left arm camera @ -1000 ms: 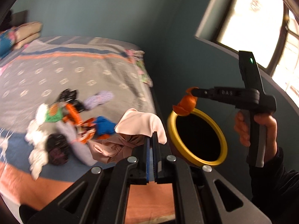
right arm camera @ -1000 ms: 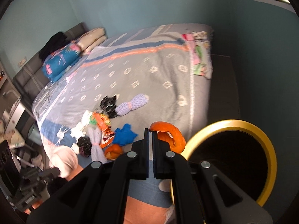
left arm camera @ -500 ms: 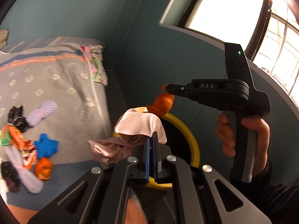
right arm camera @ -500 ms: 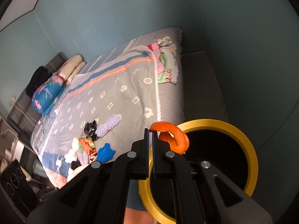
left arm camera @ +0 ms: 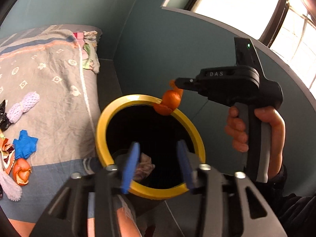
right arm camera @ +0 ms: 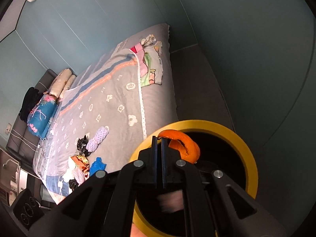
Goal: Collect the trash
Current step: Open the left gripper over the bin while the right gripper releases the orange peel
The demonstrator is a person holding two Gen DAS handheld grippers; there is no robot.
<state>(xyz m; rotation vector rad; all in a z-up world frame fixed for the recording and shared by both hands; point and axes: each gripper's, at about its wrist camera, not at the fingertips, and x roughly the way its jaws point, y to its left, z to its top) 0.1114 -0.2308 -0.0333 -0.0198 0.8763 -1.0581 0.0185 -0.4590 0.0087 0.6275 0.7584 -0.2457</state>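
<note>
the left gripper (left arm camera: 158, 163) hangs over the near rim of the bin (left arm camera: 104, 122), its blue pads standing apart. its jaws have just been opening, and nothing is pressed between them. a crumpled pinkish wad (left arm camera: 145, 166) shows just under the left pad, inside the bin's dark mouth; it looks let go and on its way down, though blur makes that a judgement.

the right gripper (right arm camera: 159, 150) is pinched tight on a curl of orange peel (right arm camera: 184, 143). in the left view the peel (left arm camera: 167, 102) hangs from the tips at the far rim of the bin, partly over the opening and partly over the yellow ring. in the right view it curls off to the right of the tips, over the black hole. so the bin lies straight below this peel, and the drop likely needs only a small shift inward before the jaws part, or it may catch the rim.

outward, on the bed (left arm camera: 59, 102) to the left, more trash waits: another peel (left arm camera: 21, 170), a blue scrap (left arm camera: 25, 143), a white net sleeve (left arm camera: 22, 106) and wrappers. the left hand is nearer to these.
</note>
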